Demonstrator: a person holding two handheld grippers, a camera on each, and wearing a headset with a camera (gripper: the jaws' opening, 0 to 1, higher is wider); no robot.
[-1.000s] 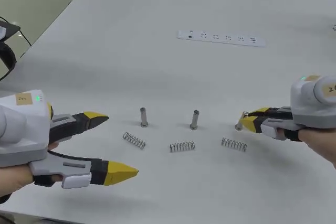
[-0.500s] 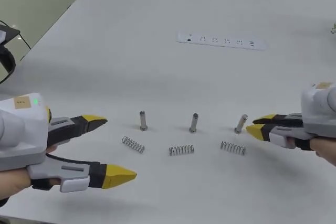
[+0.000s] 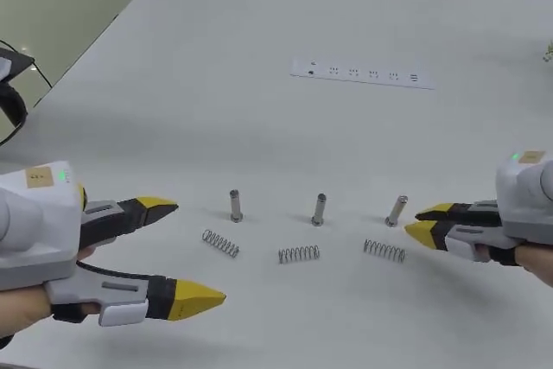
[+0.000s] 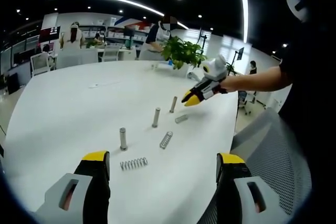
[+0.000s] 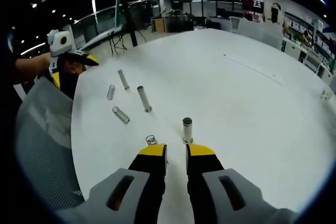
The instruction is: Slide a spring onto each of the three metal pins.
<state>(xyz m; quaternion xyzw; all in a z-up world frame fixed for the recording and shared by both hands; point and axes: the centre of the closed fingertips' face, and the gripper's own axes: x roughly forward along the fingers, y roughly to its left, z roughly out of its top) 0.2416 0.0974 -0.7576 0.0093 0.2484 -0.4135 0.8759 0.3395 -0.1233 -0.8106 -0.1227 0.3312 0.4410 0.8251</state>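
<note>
The right tongs [image 3: 423, 220] hover low over the bench [image 3: 259, 110], seemingly clear of it. They are drawn nearly together with a thin gap and nothing between them. Their tips sit just beside the right-hand pin [image 3: 397, 210] and near the spring [image 3: 384, 251] lying in front of it. The left tongs [image 3: 181, 252] hang wide open and empty, apart from the left pin [image 3: 234, 205]. Every pin stands bare, so I'd say threading hasn't begun. Next comes pinching that spring, tipping it upright and lining its bore over the pin's top.
</note>
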